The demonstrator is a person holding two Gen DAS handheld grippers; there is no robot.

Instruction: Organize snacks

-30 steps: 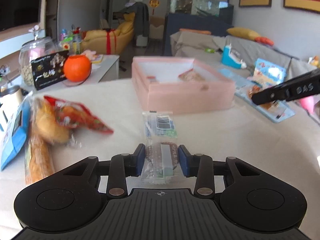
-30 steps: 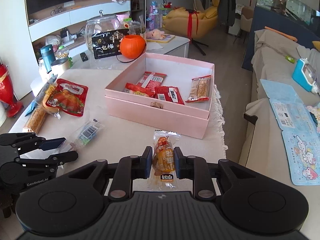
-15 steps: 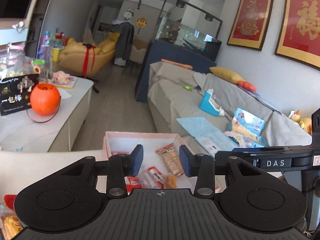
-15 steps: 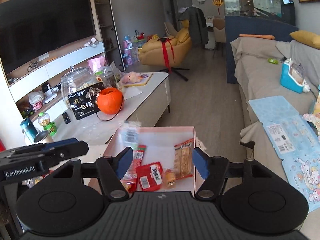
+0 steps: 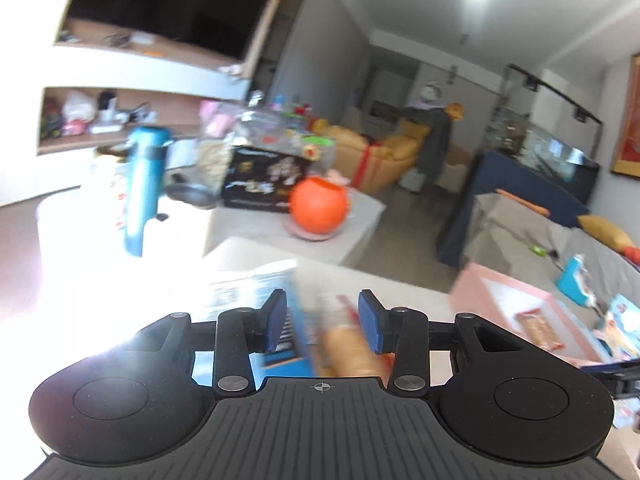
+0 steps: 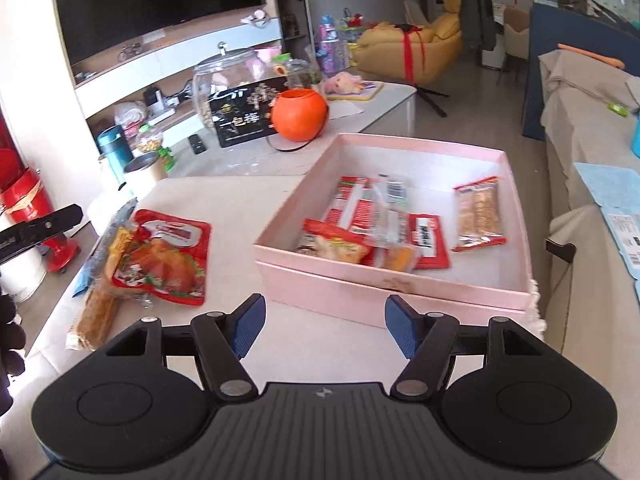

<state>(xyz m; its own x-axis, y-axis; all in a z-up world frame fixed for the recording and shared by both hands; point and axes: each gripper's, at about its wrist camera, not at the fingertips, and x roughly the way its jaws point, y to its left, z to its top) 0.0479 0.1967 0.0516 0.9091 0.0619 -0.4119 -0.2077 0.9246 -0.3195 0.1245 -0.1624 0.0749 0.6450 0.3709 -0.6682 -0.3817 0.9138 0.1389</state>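
Observation:
The pink box (image 6: 400,300) sits on the table and holds several snack packets, among them a cracker pack (image 6: 478,214) and a clear-wrapped snack (image 6: 390,208). My right gripper (image 6: 325,330) is open and empty, just in front of the box's near wall. A red chicken packet (image 6: 164,256) and a long bread pack (image 6: 98,308) lie left of the box. My left gripper (image 5: 322,320) is open above the blurred blue packet (image 5: 292,320) and bread pack (image 5: 346,350); it holds nothing. The box's corner (image 5: 508,296) shows at right in the left wrist view.
An orange pumpkin bucket (image 6: 299,114), a glass jar (image 6: 228,80) with a black label, a teal flask (image 6: 116,150) and a steel cup (image 6: 146,174) stand on the side counter behind the table. A sofa (image 6: 588,128) is on the right.
Both grippers held snacks a second ago, let them go into the box and opened. The right has drawn back to the box's front. The left has swung left over the blue packet and bread.

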